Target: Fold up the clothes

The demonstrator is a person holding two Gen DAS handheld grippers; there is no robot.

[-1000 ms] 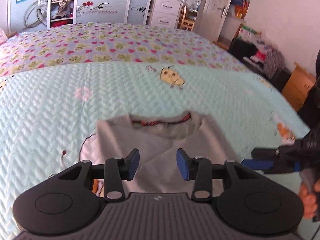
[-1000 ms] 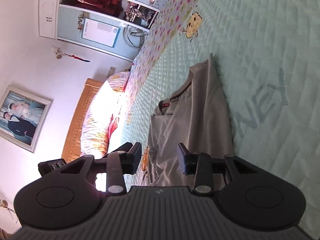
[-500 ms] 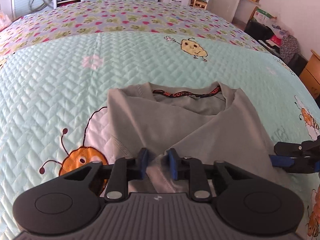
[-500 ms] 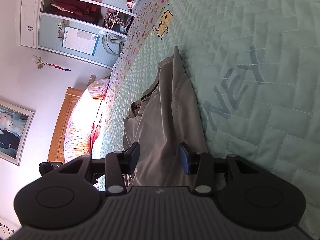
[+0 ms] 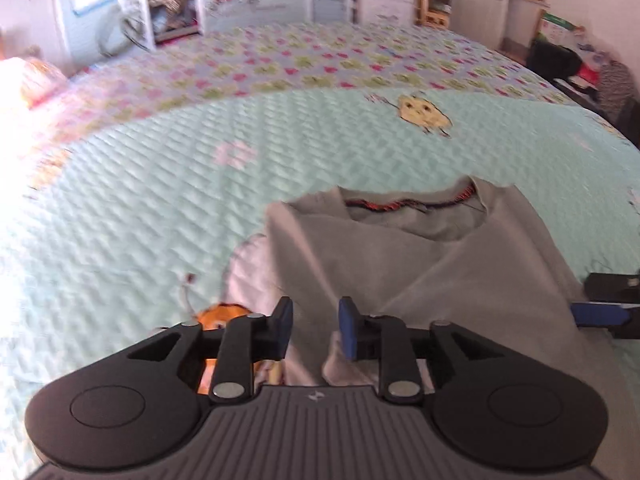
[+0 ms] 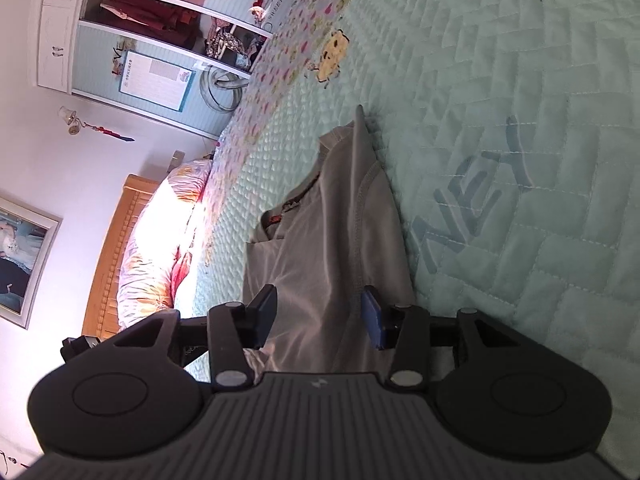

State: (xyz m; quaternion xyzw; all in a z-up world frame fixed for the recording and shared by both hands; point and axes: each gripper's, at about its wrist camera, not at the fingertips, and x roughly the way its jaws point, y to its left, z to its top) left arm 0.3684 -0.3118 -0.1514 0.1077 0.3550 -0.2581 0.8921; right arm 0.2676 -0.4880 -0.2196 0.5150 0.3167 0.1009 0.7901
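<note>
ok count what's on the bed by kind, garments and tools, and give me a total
Grey shirts: 1
Tools: 2, the left tool and the right tool, both over the shirt
Total: 3

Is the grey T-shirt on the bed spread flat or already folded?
Partly folded: the grey T-shirt has its sides turned inward over the body, collar showing.
</note>
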